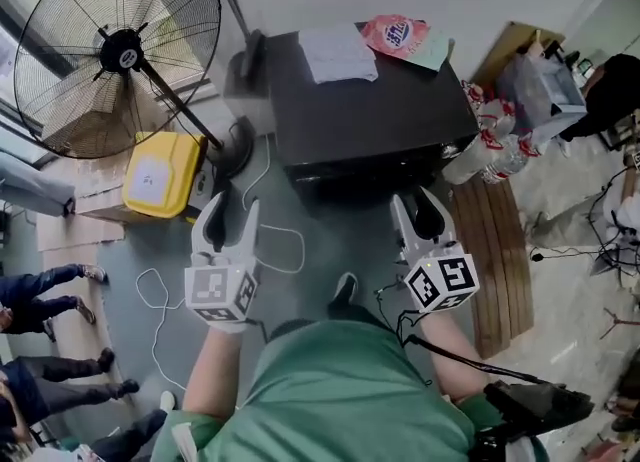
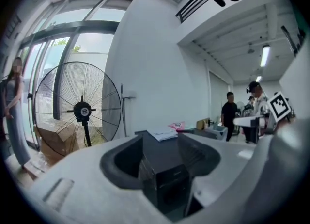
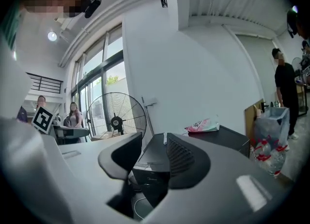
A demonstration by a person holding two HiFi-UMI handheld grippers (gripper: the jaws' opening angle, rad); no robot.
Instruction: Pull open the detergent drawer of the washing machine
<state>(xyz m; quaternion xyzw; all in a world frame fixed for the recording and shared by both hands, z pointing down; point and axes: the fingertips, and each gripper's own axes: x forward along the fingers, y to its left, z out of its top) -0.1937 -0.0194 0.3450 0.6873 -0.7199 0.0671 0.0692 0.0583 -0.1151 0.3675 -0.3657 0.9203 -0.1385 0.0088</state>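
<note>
The dark washing machine (image 1: 370, 110) stands ahead of me, its front face (image 1: 365, 172) steeply foreshortened, so the detergent drawer cannot be made out. My left gripper (image 1: 235, 206) hangs short of the machine's left front corner, jaws wide apart and empty. My right gripper (image 1: 418, 206) is near the right front corner, jaws partly apart with nothing between them. In the left gripper view the machine (image 2: 164, 169) shows between the left gripper's (image 2: 162, 143) jaws. The right gripper view frames the machine (image 3: 147, 179) between the right gripper's (image 3: 152, 145) jaws. Neither gripper touches it.
A white cloth (image 1: 338, 53) and a pink bag (image 1: 397, 34) lie on the machine's top. A large standing fan (image 1: 120, 50) and a yellow box (image 1: 160, 173) are on the left, cables (image 1: 270, 240) on the floor. Packed water bottles (image 1: 495, 145) and a wooden pallet (image 1: 500, 260) flank the right. People stand nearby.
</note>
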